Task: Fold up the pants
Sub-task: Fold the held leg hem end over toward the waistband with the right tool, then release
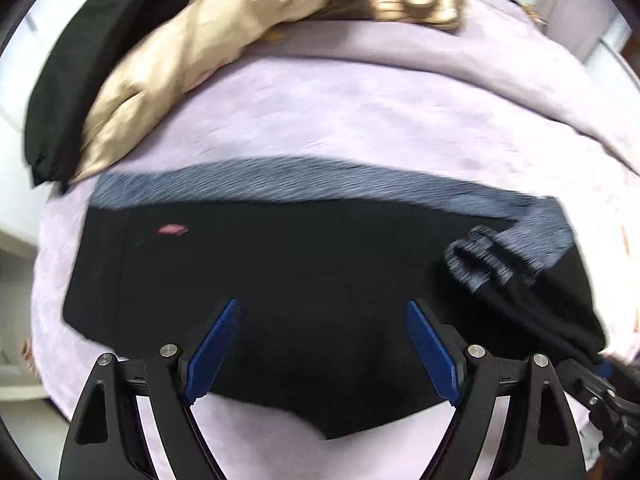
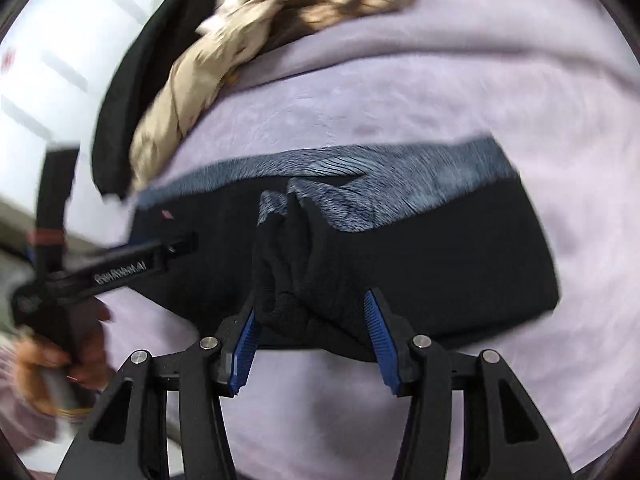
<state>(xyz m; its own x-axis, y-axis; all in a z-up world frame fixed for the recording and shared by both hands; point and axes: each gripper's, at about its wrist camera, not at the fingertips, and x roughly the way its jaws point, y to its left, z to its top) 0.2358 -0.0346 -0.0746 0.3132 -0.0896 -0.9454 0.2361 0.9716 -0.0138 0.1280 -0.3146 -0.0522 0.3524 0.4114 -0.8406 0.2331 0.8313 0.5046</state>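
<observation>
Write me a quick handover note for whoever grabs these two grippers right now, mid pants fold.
Left gripper: jaws open, empty, over the near part of the black pants.
Right gripper: jaws partly apart with a bunched fold of pants fabric between them; whether it is clamped cannot be told.
The pants lie across the lilac bedspread, their grey fleecy lining showing along the far edge. A beige garment and other clothes sit behind.
Done: pants spread flat, one fold apparently under way.
Left: likely finish that fold, smooth the bunch, fold again.
</observation>
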